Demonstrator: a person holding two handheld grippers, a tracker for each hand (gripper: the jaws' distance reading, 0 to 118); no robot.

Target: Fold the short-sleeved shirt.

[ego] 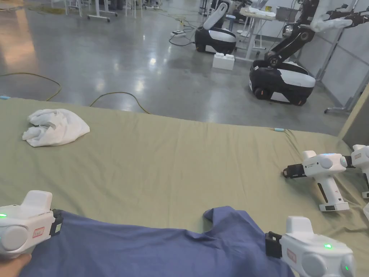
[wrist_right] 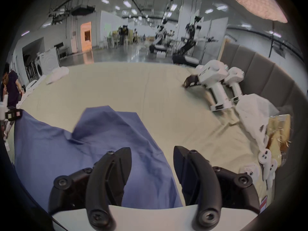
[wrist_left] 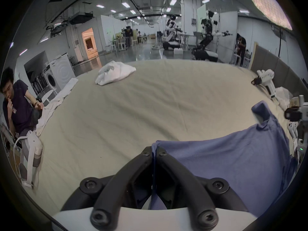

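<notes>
Pinching an edge of the blue shirt [wrist_left: 225,159] in the closed left claw [wrist_left: 154,153], with the right claw [wrist_right: 151,158] gaping empty over its other side. Lying rumpled on the near green bed [ego: 187,162], unfolded; every fold left.

Olive sheet [ego: 162,158] spread wide in a workshop hall.
A crumpled white cloth [ego: 54,127] lies near the sheet's far left edge; two spare white handheld grippers [ego: 326,173] rest on its right side. Beyond, on polished concrete floor [ego: 108,61], stand two black-and-white wheeled robots [ego: 283,81], a white block [ego: 223,61] and a yellow cable [ego: 115,95]. A seated person [wrist_left: 18,101] and what may be washing machines [wrist_left: 56,74] sit at left.
</notes>
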